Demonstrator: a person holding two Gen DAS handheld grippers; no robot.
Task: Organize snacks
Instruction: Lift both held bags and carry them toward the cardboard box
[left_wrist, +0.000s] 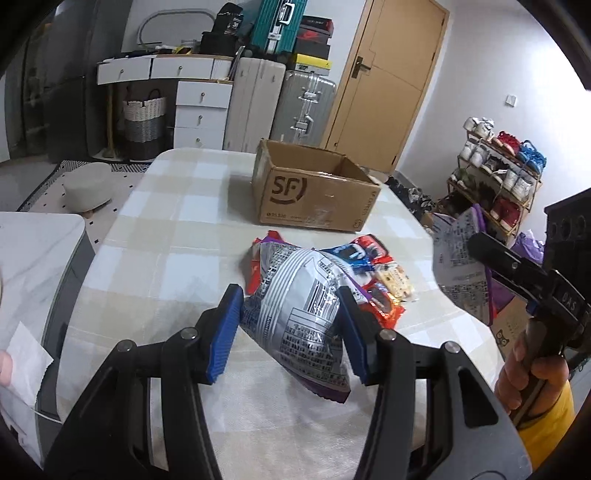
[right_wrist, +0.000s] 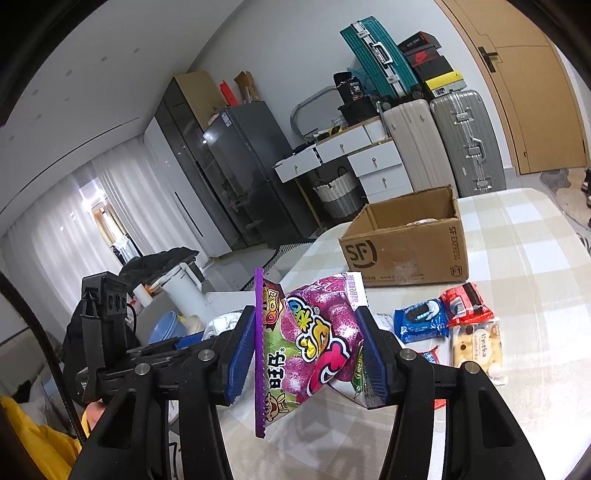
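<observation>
Left gripper (left_wrist: 291, 332) pinching silver-backed bag (left_wrist: 295, 317), right gripper (right_wrist: 308, 354) pinching purple candy bag (right_wrist: 314, 339); four-odd packets (right_wrist: 450, 328) unsorted before cardboard box (right_wrist: 406, 251).

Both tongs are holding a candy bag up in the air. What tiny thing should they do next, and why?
Probably carry the right tongs forward over the open cardboard box and let the purple gummy bag drop in. That bag is already pinched and off the table, and the box stands just ahead. The left tongs could follow with their silver-backed bag. Other packets lie on the table.
</observation>
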